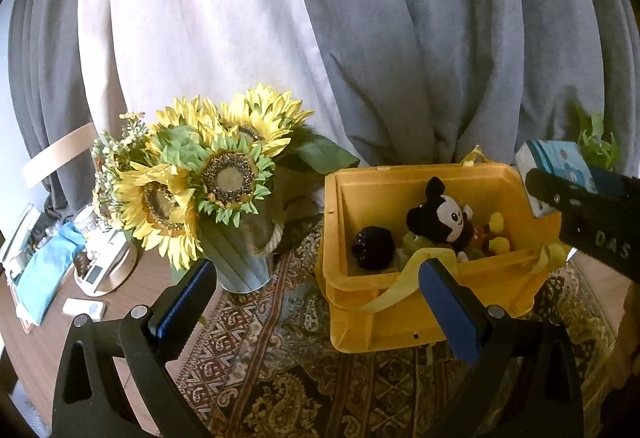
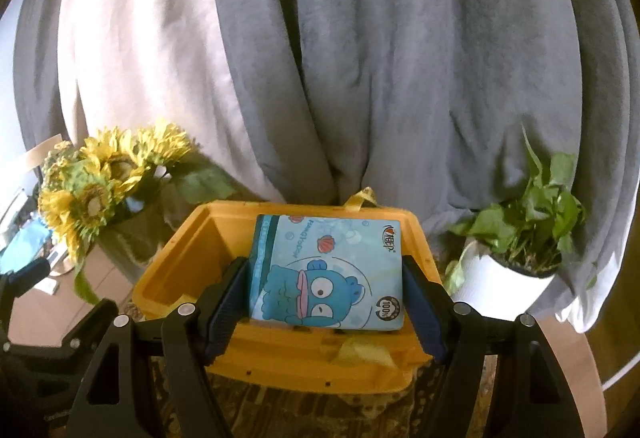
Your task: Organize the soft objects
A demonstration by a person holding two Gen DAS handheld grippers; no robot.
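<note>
The yellow bin point(image 1: 432, 302) on the bench holds a black-and-white plush mouse point(image 1: 444, 216), a dark ball point(image 1: 373, 247) and small yellow-green toys. The right hand-held gripper point(image 2: 326, 304) is clamped on a blue tissue pack point(image 2: 326, 272) above the bin. The left hand-held gripper point(image 1: 316, 302) stands apart, empty.

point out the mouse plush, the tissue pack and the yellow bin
mouse plush point(image 1: 444, 216), left wrist view, on its white face
tissue pack point(image 2: 326, 272), right wrist view, on the printed front
yellow bin point(image 1: 400, 174), left wrist view, on the back rim
</note>
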